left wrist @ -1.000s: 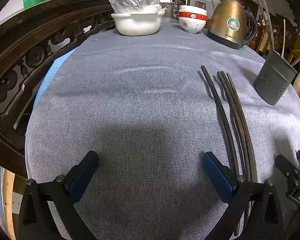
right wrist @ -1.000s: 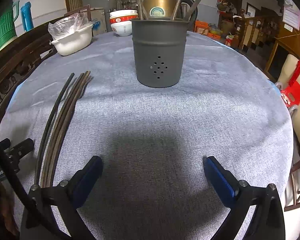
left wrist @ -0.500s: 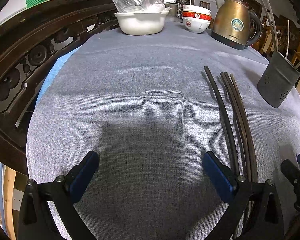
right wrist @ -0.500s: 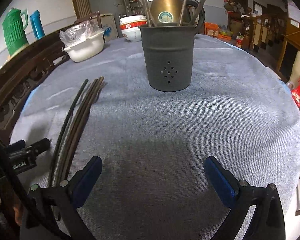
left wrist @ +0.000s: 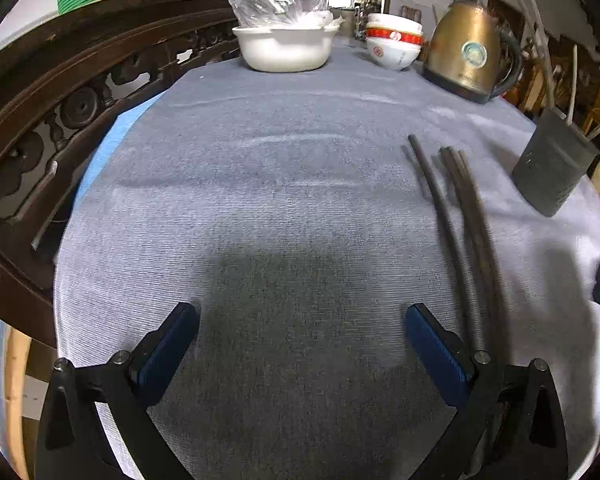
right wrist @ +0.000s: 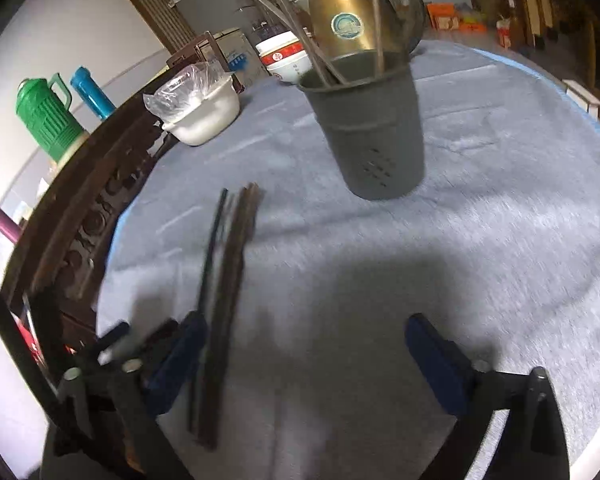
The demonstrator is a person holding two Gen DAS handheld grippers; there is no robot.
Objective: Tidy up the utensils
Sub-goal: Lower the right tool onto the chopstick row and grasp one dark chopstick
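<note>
The chopsticks [right wrist: 224, 300] lie with their long axis toward twelve o'clock just inside the right tongs' [right wrist: 304, 364] seven-o'clock pad, jaws just narrowed yet empty, nearer than the open, empty left tongs [left wrist: 300, 348].

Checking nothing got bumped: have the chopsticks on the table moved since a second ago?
No. In the left wrist view the chopsticks lie in the same spot between the holder and the left fingers.

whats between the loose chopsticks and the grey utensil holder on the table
Nothing: in the right wrist view only bare grey tablecloth separates the loose chopsticks from the utensil holder. The left wrist view agrees.
</note>
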